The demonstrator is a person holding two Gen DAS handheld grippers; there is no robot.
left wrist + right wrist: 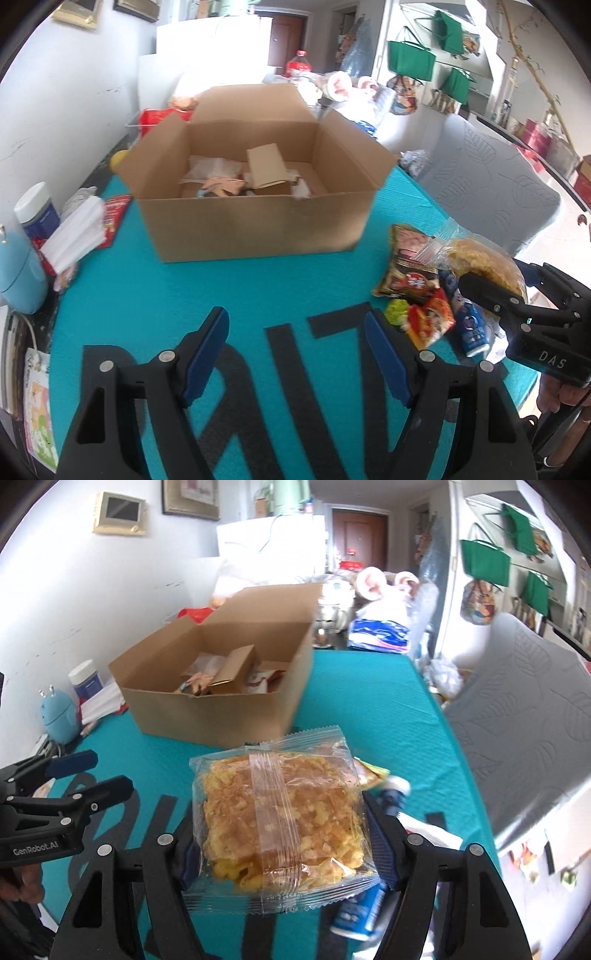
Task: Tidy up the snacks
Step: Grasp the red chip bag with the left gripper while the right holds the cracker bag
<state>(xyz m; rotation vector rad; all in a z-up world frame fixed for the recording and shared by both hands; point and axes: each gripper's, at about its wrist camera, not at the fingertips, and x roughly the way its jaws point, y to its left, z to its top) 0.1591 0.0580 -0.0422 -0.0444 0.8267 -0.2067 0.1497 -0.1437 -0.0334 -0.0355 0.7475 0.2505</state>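
I have the right gripper (280,834) clamped on a clear-wrapped crispy snack pack (280,812), its fingers (382,843) pressing the packet from both sides and holding it above the teal surface (369,701). My read is that I am mid-transfer: one snack picked from the loose pile, the open cardboard box (218,709) ahead and to the left as the likely destination. The next move, as I judge it, calls for carrying the pack forward over the box's near wall, high enough to clear it, then letting go inside, where a few items already lie.

The left gripper (295,354) hangs low over the surface with its fingers spread wide and nothing between them.

The pack itself is a flat square slab of golden, crumbly pieces in transparent film with serrated end seals and a back seam running down its middle. It looks brittle, so I would keep the squeeze light. The remaining snacks (417,291) sit heaped near the right edge, just beneath the held pack.
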